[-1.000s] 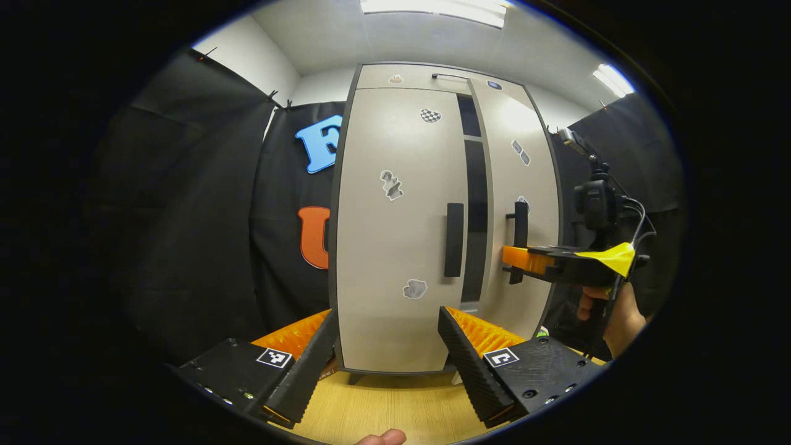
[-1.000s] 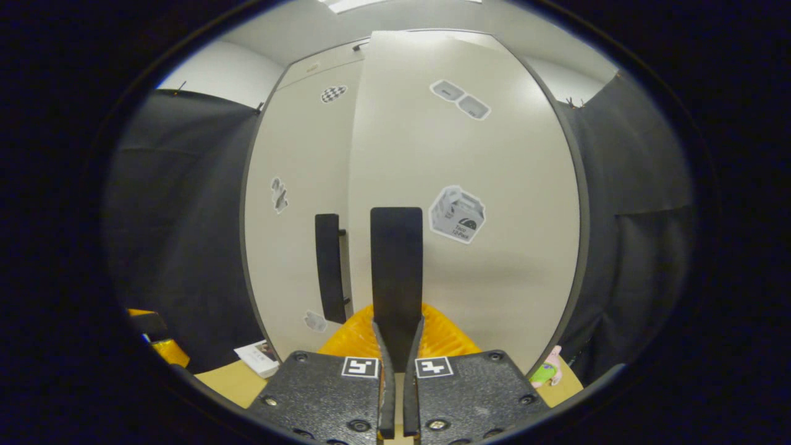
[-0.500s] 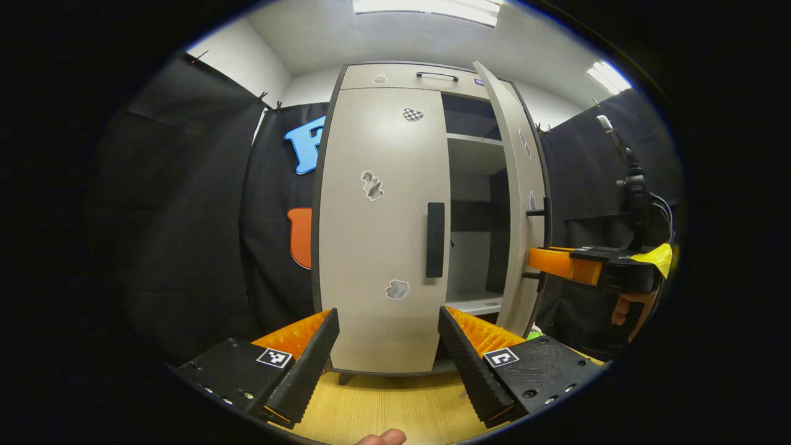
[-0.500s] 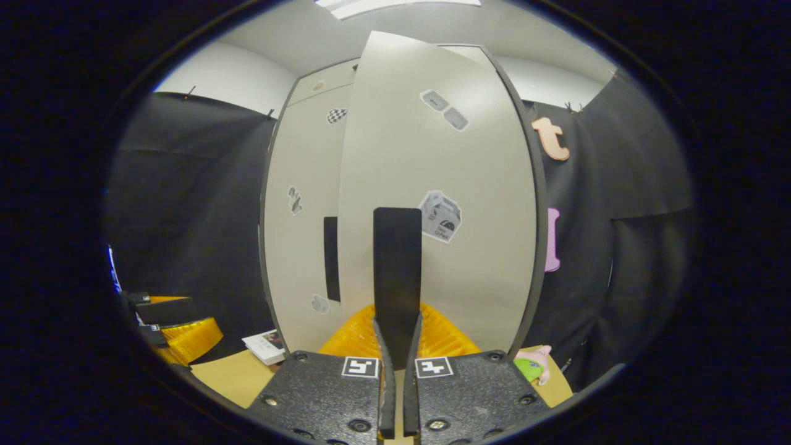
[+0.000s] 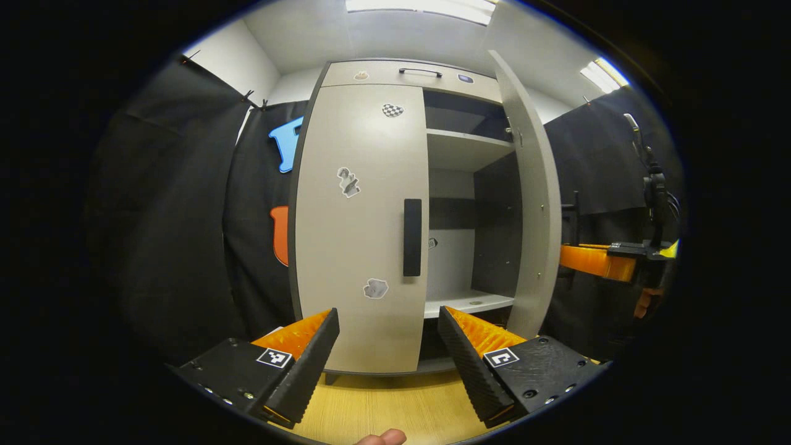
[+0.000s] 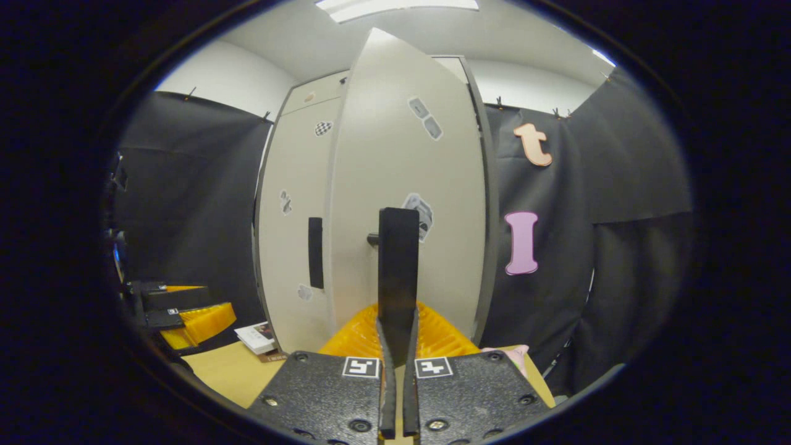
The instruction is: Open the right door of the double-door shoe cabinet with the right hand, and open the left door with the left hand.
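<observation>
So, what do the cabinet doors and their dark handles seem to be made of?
The pale beige cabinet doors look like laminated board with a matte, smooth finish: flat, thin dark edges, soft light reflections. The black vertical bar handle seems to be matte plastic or painted metal; the pictures cannot settle which.

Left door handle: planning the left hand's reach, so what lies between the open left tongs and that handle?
In the left gripper view, nothing: only the door's bare front separates the left tongs from the left door handle.
</observation>
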`<state>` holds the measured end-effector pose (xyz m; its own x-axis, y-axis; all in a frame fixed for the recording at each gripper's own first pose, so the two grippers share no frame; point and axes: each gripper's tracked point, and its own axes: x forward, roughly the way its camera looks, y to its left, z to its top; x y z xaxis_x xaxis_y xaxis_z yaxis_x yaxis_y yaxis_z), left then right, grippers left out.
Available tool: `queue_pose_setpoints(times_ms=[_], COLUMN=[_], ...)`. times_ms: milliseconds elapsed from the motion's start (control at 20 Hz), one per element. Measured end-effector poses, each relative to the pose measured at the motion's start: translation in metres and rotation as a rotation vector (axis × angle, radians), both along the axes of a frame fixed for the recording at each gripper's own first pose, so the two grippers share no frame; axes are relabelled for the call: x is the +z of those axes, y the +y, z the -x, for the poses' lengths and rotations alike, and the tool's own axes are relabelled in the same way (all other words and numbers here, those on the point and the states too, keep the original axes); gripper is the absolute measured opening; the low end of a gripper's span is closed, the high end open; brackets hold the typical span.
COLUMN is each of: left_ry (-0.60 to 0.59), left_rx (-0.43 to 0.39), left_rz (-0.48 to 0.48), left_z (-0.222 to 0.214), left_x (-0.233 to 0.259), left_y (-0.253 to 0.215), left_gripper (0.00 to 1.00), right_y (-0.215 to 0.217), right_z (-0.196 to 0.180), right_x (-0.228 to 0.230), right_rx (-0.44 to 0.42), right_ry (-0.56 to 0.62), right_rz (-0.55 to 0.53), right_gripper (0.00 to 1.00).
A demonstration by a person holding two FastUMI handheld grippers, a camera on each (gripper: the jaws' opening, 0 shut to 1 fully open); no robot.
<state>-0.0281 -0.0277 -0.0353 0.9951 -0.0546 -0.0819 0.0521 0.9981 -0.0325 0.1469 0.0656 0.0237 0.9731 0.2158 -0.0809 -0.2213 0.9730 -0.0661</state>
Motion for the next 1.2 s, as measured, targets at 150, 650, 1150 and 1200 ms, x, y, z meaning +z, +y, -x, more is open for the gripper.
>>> queue_pose_setpoints(times_ms=[150,650,1150,1200], left_ry=[-0.002,0.005,0.023,0.023], left_rx=[-0.024,-0.030,0.001,0.006], left_rz=[0.000,0.021,0.038,0.036], left_z=[-0.004,-0.014,-0.016,-0.016], left_x=[0.000,-0.007,-0.014,-0.014], left_y=[-0.007,-0.006,0.001,0.003], left_gripper=[0.97,0.97,0.97,0.97], right_y=[-0.007,-0.028,-0.032,-0.032], right_z=[0.000,-0.008,-0.013,-0.014], right_x=[0.001,0.002,0.006,0.004], right_rx=[-0.019,-0.168,-0.215,-0.217], right_ry=[-0.010,-0.033,-0.054,-0.048], right_rz=[0.002,0.031,-0.026,-0.011], right_gripper=[0.08,0.05,0.04,0.04])
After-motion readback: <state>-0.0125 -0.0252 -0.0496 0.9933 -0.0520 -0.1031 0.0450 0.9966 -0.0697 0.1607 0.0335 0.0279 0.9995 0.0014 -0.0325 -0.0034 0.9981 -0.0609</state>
